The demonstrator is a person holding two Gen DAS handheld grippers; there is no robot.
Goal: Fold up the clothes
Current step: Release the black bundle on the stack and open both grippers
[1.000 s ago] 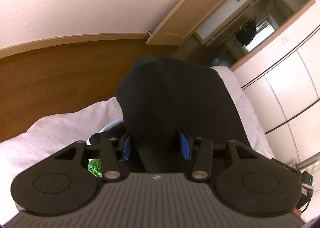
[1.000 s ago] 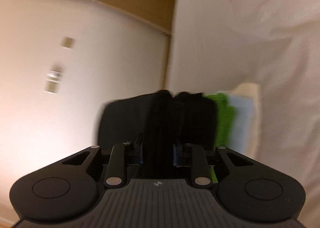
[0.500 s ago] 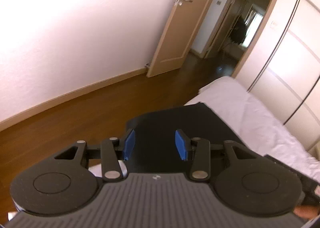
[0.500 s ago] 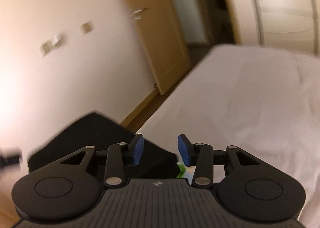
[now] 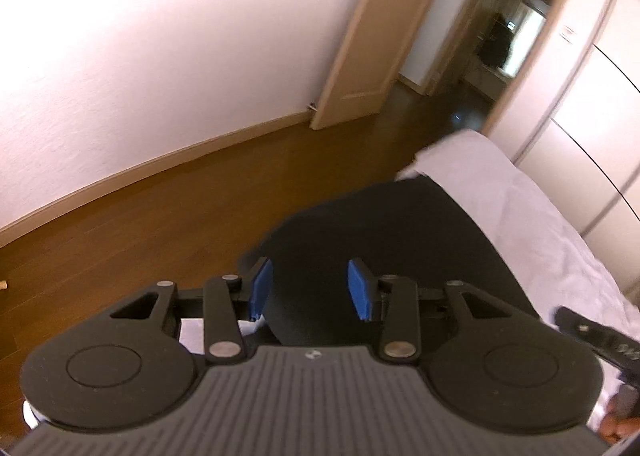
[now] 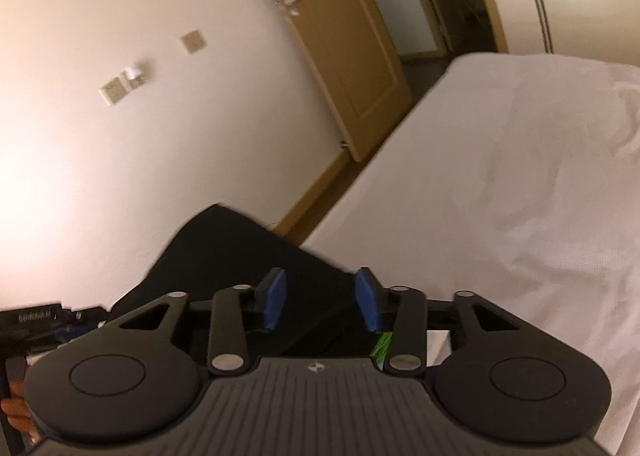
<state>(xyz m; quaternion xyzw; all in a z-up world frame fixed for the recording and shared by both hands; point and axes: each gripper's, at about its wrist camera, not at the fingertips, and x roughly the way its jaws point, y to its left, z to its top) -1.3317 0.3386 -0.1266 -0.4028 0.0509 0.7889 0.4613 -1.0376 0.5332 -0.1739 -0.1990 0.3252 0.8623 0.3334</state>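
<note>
A pale wall (image 5: 160,36) is catching warm light above a wooden floor (image 5: 180,216) and skirting board. A light wooden door (image 5: 372,36) is standing open onto a dim hallway (image 5: 500,28). White bedding is covering the bed (image 6: 520,196), and wardrobe panels (image 5: 592,116) are running alongside it.

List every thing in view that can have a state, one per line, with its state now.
Left tool: open, blue pads apart, gripping nothing.
Right tool: open, gripping nothing.
Black folded garment: lying flat at the bed's edge, free of both tools.
White-sheeted bed: sheet lightly wrinkled.
Light wooden door: swung open.
Green cloth: mostly hidden under the garment.
</note>
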